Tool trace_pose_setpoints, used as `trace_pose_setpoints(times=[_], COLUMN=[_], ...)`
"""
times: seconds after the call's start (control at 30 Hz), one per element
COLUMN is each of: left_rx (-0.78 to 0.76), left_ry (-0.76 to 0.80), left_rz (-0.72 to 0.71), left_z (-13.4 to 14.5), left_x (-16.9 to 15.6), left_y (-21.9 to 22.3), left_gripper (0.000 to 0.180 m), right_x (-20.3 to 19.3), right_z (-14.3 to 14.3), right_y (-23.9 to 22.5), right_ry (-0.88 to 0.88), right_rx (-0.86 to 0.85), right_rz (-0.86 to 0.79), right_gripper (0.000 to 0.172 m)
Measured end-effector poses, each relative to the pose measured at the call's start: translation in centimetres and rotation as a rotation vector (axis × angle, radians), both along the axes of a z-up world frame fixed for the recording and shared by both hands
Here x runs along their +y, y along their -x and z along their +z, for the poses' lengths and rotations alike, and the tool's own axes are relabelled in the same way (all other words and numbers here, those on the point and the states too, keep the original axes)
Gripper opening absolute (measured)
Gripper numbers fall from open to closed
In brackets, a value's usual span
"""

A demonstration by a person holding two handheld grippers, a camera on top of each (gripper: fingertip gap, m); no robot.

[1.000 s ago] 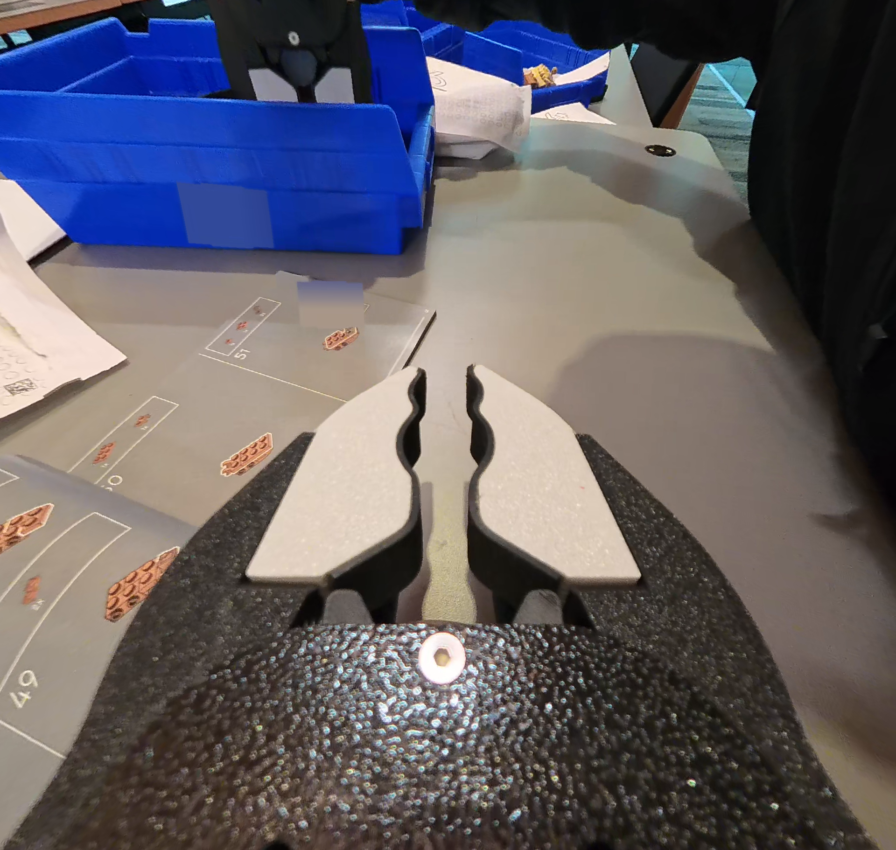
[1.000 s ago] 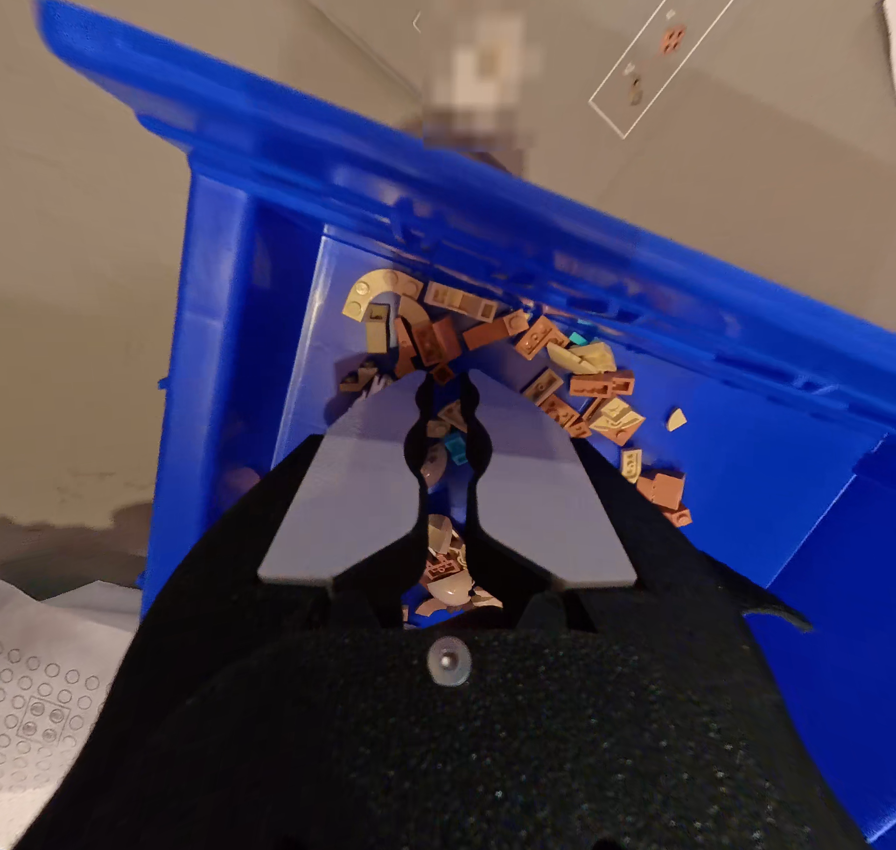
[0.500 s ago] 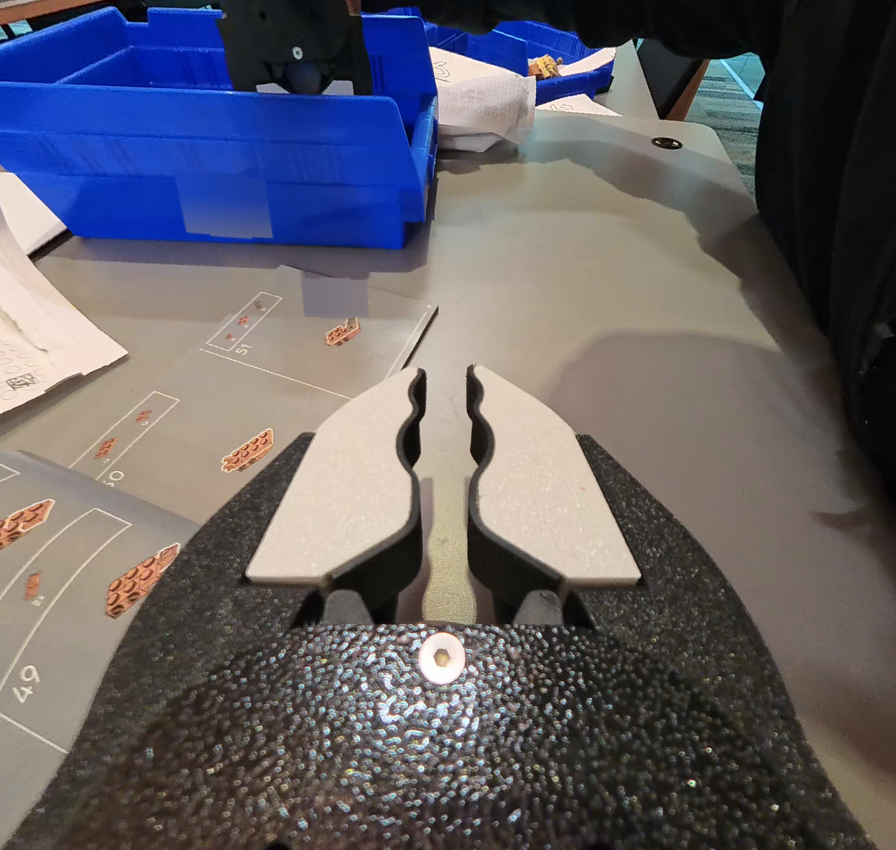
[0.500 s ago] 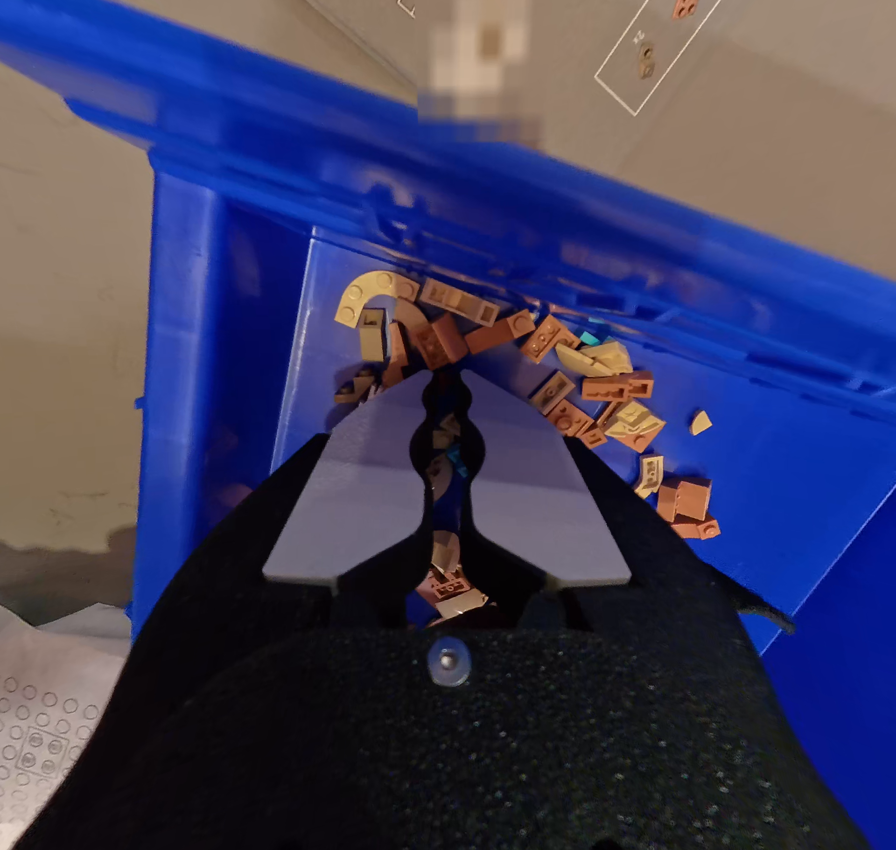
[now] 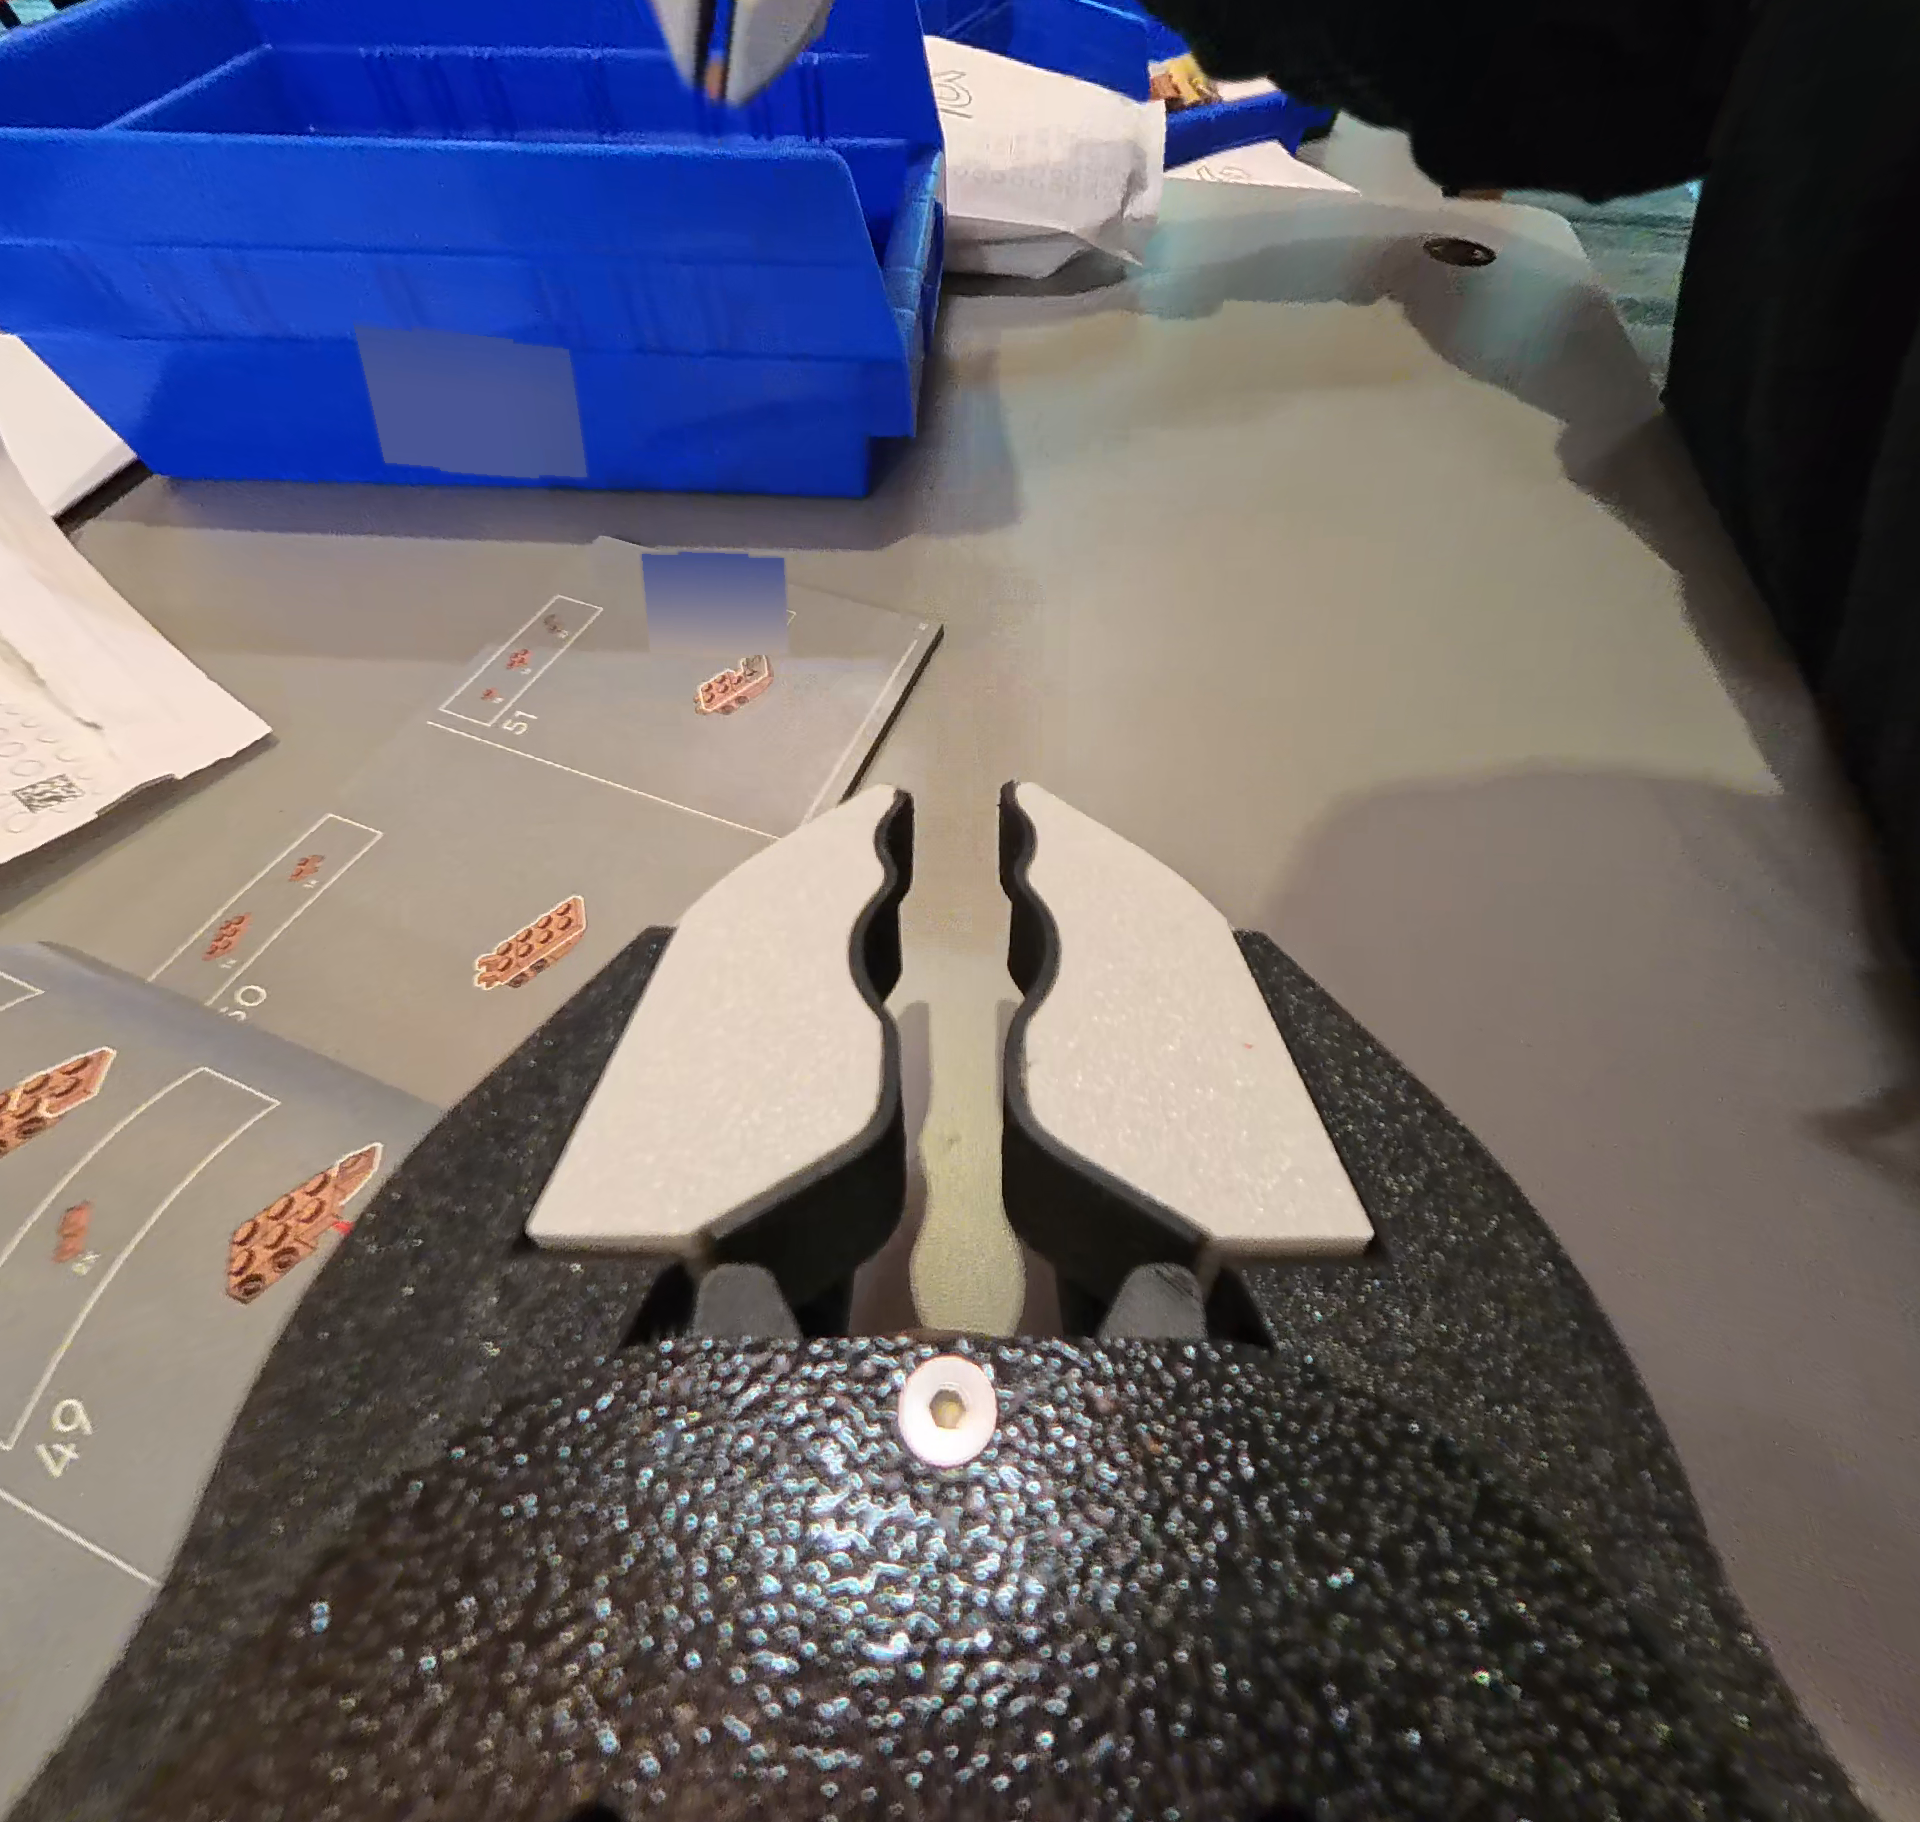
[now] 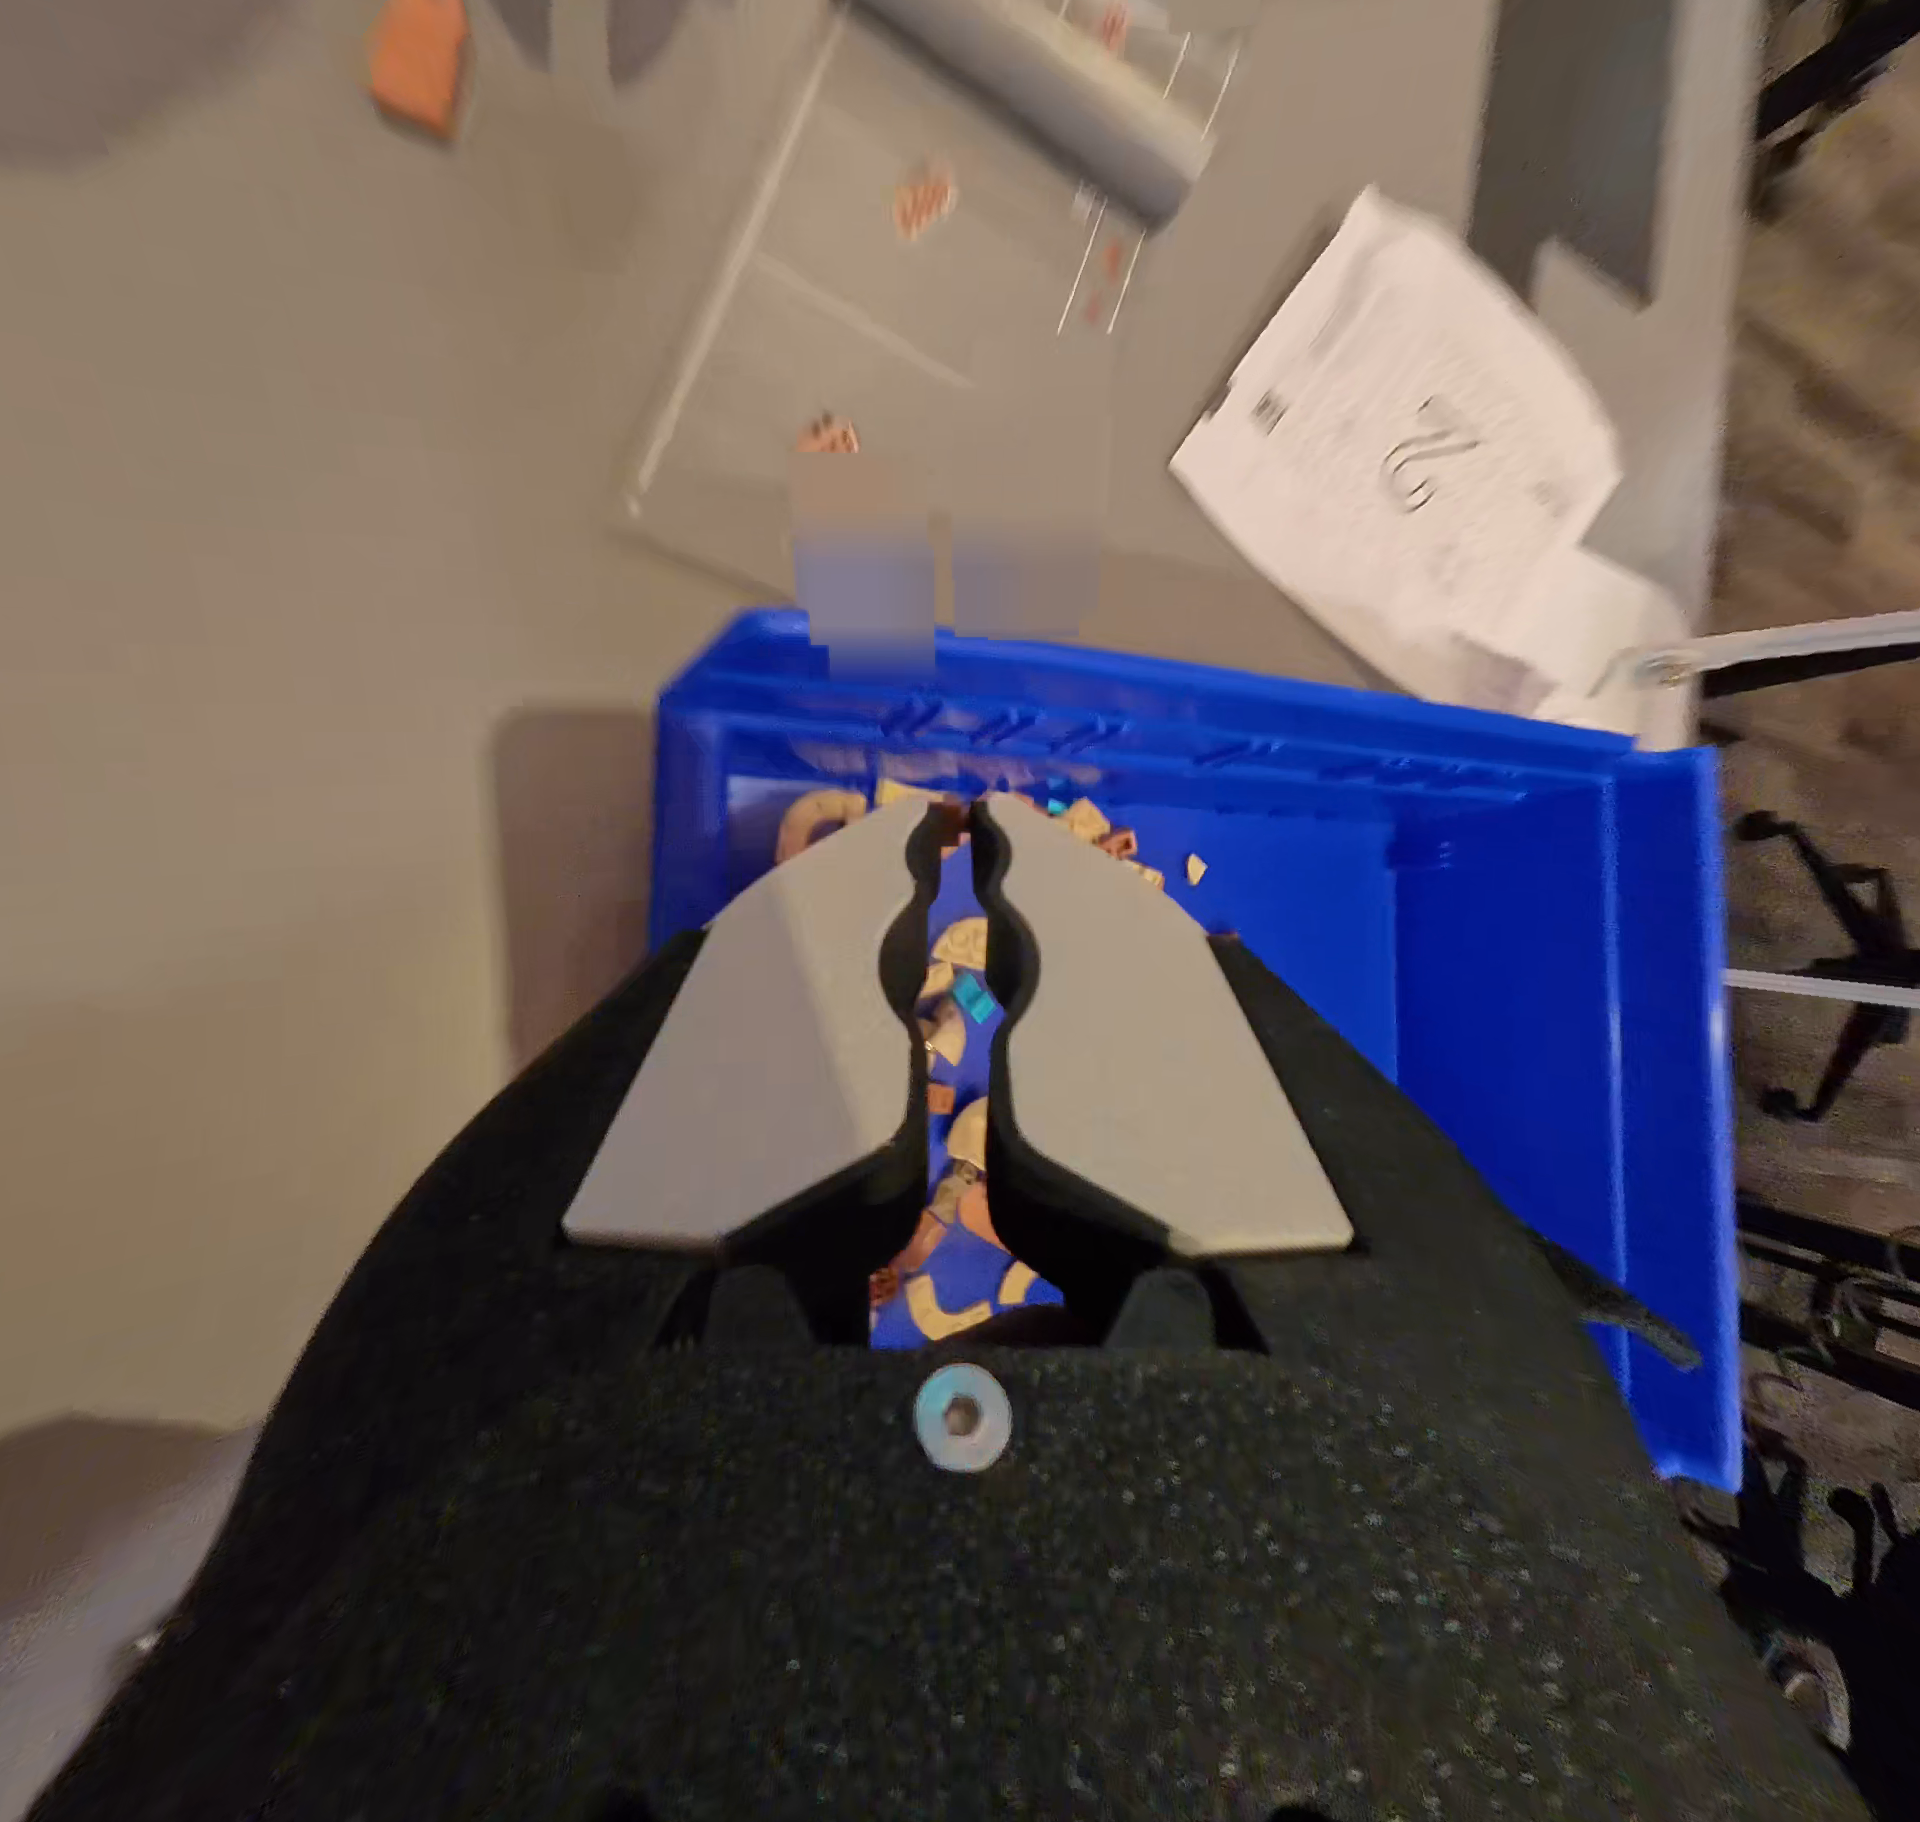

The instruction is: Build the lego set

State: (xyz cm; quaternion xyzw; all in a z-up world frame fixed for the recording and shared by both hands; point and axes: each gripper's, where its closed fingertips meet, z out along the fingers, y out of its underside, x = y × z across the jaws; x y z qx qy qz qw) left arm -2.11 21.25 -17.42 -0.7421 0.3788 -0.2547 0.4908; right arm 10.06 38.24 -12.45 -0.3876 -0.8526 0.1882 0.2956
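The left gripper (image 5: pixel 956 806) lies low and nearly level over the grey tabletop (image 5: pixel 1299 629), pointing toward the blue bin (image 5: pixel 468 245); its fingers (image 5: pixel 769 1003) stand a little apart with only bare tabletop showing in the gap, gripping nothing. Just to its left lie printed sheets (image 5: pixel 582 764) with pictures of brown bricks, the nearest corner of one sheet close beside the left fingertip. White paper (image 5: pixel 94 692) lies farther left, and more white paper (image 5: pixel 1039 162) sits behind the bin. The right gripper (image 6: pixel 961 816) hangs above the bin (image 6: pixel 1507 941), pointing steeply down into it. Its fingers (image 6: pixel 1132 1024) are nearly closed, and a small reddish-brown piece (image 6: pixel 948 822) is pinched at the very tips; the view is blurred, so its shape is unclear. From the left wrist view the same gripper (image 5: pixel 722 79) shows in the air above the bin, tips downward and almost together, with a small dark bit at the tips. Below it, on the bin floor, lies a scatter of tan, brown and a few teal pieces (image 6: pixel 961 951), massed toward the bin's far wall. A dark sleeve (image 5: pixel 1558 37) reaches across the top right of the left view.
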Motion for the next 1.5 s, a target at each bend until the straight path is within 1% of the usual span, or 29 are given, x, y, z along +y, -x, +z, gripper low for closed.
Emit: trace_pose_setpoints(times=[0.1, 0.17, 0.23, 0.33, 0.4, 0.5, 0.57, 0.63, 0.7, 0.77, 0.83, 0.93, 1.03, 1.1, 1.17, 1.27, 1.37, 1.4, 1.43, 1.5], left_rx=[0.014, 0.021, 0.027, 0.033, 0.034, 0.036, 0.039, 0.04, 0.041, 0.039, 0.039, 0.038, 0.044, 0.046, 0.045, 0.046, 0.052, 0.055, 0.057, 0.06], left_ry=[0.005, 0.006, 0.007, 0.008, 0.01, 0.009, 0.009, 0.008, 0.01, 0.012, 0.014, 0.013, 0.014, 0.011, 0.014, 0.015, 0.014, 0.012, 0.012, 0.015], left_rz=[0.004, 0.005, 0.004, 0.006, 0.006, 0.005, 0.006, 0.005, 0.004, 0.004, 0.002, 0.0, -0.002, -0.004, -0.006, -0.008, -0.008, -0.008, -0.008, -0.008], left_z=[-0.2, -0.3, -0.4, -0.5, -0.5, -0.5, -0.5, -0.6, -0.6, -0.6, -0.6, -0.6, -0.6, -0.6, -0.7, -0.7, -0.7, -0.8, -0.8, -0.8], left_x=[0.0, 0.0, 0.0, 0.0, 0.0, 0.0, 0.0, 0.0, 0.0, 0.0, 0.0, 0.0, -0.2, -0.2, -0.2, -0.2, -0.3, -0.3, -0.3, -0.3], left_y=[0.0, 0.0, -0.1, -0.1, -0.1, -0.1, -0.1, -0.1, -0.1, -0.2, -0.2, -0.2, -0.2, -0.2, -0.2, -0.2, -0.3, -0.3, -0.3, -0.3], left_gripper=[0.015, 0.015, 0.015, 0.015, 0.015, 0.015, 0.015, 0.015, 0.015, 0.015, 0.015, 0.015, 0.015, 0.015, 0.015, 0.015, 0.015, 0.015, 0.015, 0.015], right_x=[-3.6, -6.7, -9.8, -14.0, -16.6, -19.4, -20.1, -19.9, -19.6, -19.7, -19.5, -19.3, -18.9, -18.6, -17.6, -13.7, -7.4, -4.9, -2.7, 1.0], right_z=[2.5, 2.8, 2.4, 0.1, -2.2, -4.8, -6.3, -7.9, -9.0, -9.7, -9.9, -9.7, -8.9, -7.3, -5.0, -1.5, 1.9, 2.2, 1.8, -0.5], right_y=[-1.4, -2.3, -2.7, -2.5, -2.1, -1.4, -1.1, -0.9, -0.8, -0.8, -0.8, -0.7, -0.7, -1.0, -1.4, -2.7, -2.5, -2.1, -1.7, -1.0], right_ry=[0.054, 0.11, 0.194, 0.333, 0.409, 0.462, 0.445, 0.389, 0.382, 0.393, 0.382, 0.41, 0.414, 0.424, 0.43, 0.339, 0.262, 0.24, 0.217, 0.165], right_rx=[0.119, 0.16, 0.193, 0.198, 0.146, 0.061, 0.015, -0.023, -0.047, -0.069, -0.076, -0.068, -0.04, -0.001, 0.047, 0.07, 0.097, 0.074, 0.02, -0.113], right_rz=[0.007, 0.041, 0.077, 0.116, 0.142, 0.172, 0.171, 0.15, 0.13, 0.122, 0.118, 0.106, 0.104, 0.117, 0.116, 0.072, -0.066, -0.135, -0.197, -0.284], right_gripper=[0.005, 0.005, 0.005, 0.005, 0.005, 0.005, 0.005, 0.005, 0.006, 0.009, 0.015, 0.021, 0.021, 0.021, 0.021, 0.02, 0.018, 0.016, 0.016, 0.016])
